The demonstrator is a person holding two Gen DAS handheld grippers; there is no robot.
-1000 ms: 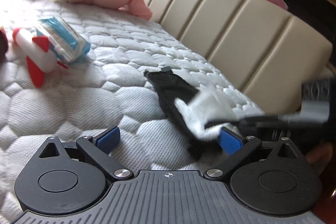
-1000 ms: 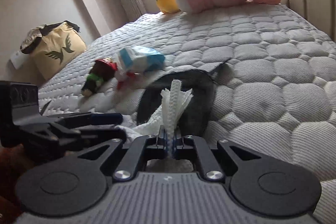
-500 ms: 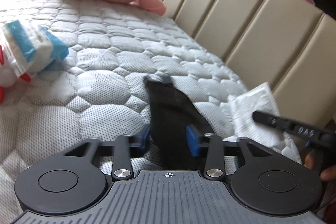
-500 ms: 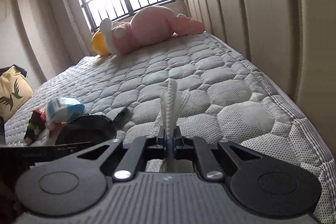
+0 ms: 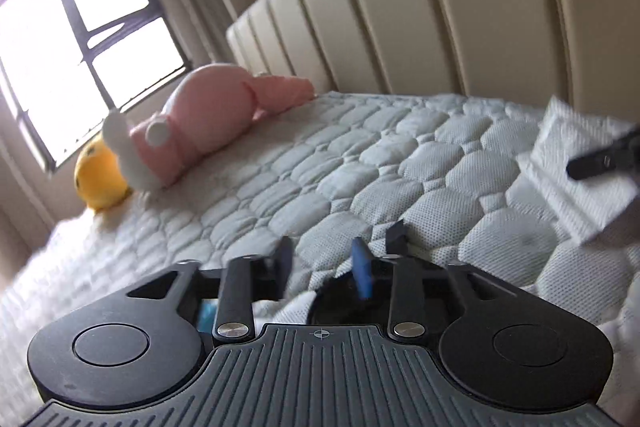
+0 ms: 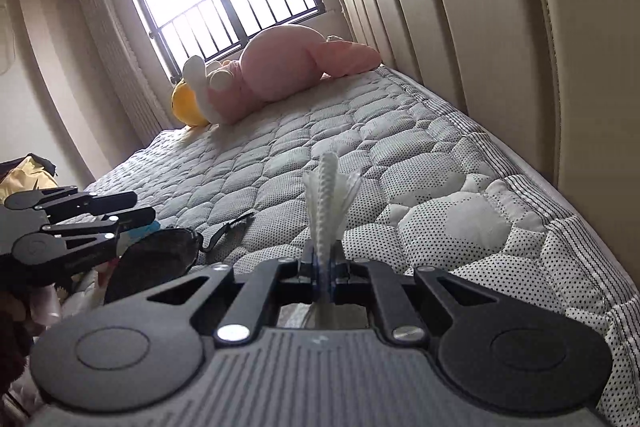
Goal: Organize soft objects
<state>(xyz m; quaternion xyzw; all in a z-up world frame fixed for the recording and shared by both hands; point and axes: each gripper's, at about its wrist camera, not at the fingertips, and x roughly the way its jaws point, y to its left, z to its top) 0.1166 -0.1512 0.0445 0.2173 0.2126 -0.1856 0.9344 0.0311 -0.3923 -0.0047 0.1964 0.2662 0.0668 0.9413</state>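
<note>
My right gripper is shut on a folded white cloth, held upright above the mattress near the headboard. In the left wrist view the same white cloth shows at the right with a right finger across it. My left gripper is open, its blue pads apart with only mattress between them. A black cloth lies flat on the mattress, just below the left gripper. A sliver of that black cloth peeks from under the left gripper's body.
A large pink plush and a yellow plush lie at the far end of the quilted mattress under the window. The padded headboard runs along the right. A yellow bag sits at the far left.
The left gripper has risen and tilted up off the black cloth, now facing the window. The right gripper keeps its hold on the white cloth and has moved toward the headboard side.
</note>
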